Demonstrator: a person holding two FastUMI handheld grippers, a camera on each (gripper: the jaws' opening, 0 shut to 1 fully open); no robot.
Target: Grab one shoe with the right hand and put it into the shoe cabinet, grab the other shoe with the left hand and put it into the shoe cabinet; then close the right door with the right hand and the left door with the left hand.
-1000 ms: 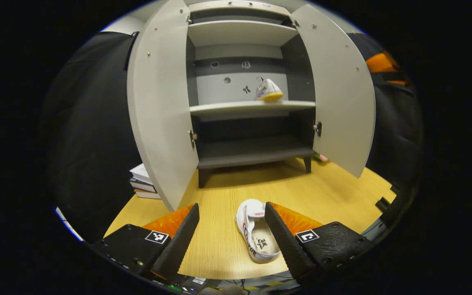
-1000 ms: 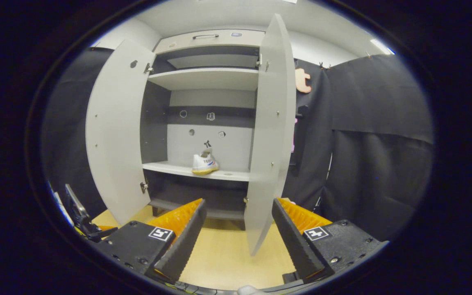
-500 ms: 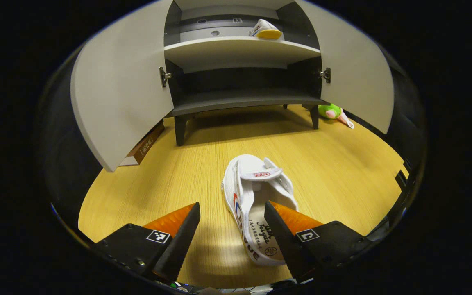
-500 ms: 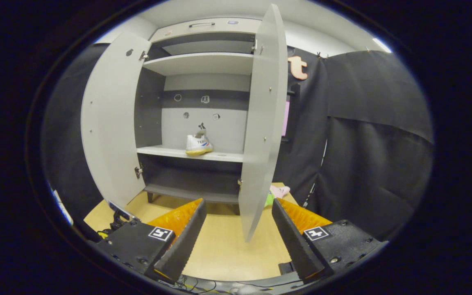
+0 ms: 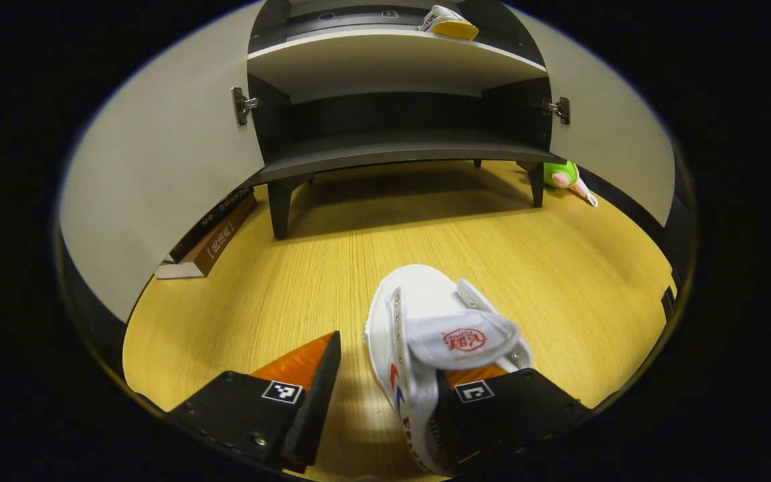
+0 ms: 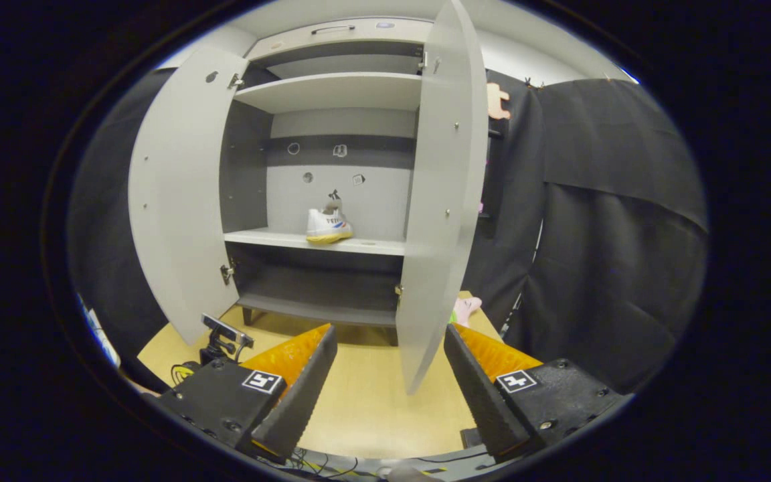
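Note:
A white shoe (image 5: 425,321) lies on the wooden floor (image 5: 332,268), toe toward the grey shoe cabinet (image 5: 392,57). My left gripper (image 5: 392,381) is open and low over it. Its left finger (image 5: 315,388) is outside the shoe's side wall, and its right finger (image 5: 486,402) reaches under the tongue into the opening. The other white shoe (image 6: 328,224), with a yellow sole, stands on the cabinet's middle shelf (image 6: 292,239) and is also seen as the shelved shoe (image 5: 449,23). My right gripper (image 6: 389,341) is open and holds nothing, facing the edge of the open right door (image 6: 439,201).
Both cabinet doors stand wide open: the left door (image 5: 164,161) and the right door (image 5: 620,147). Stacked books (image 5: 211,234) lie behind the left door. A green and pink toy (image 5: 563,175) lies by the cabinet's right leg. Black cloth walls (image 6: 613,234) close in on the right.
My left gripper has dropped down and forward onto the floor shoe, its right finger now inside the opening. My right gripper has shifted slightly, staying open before the right door.

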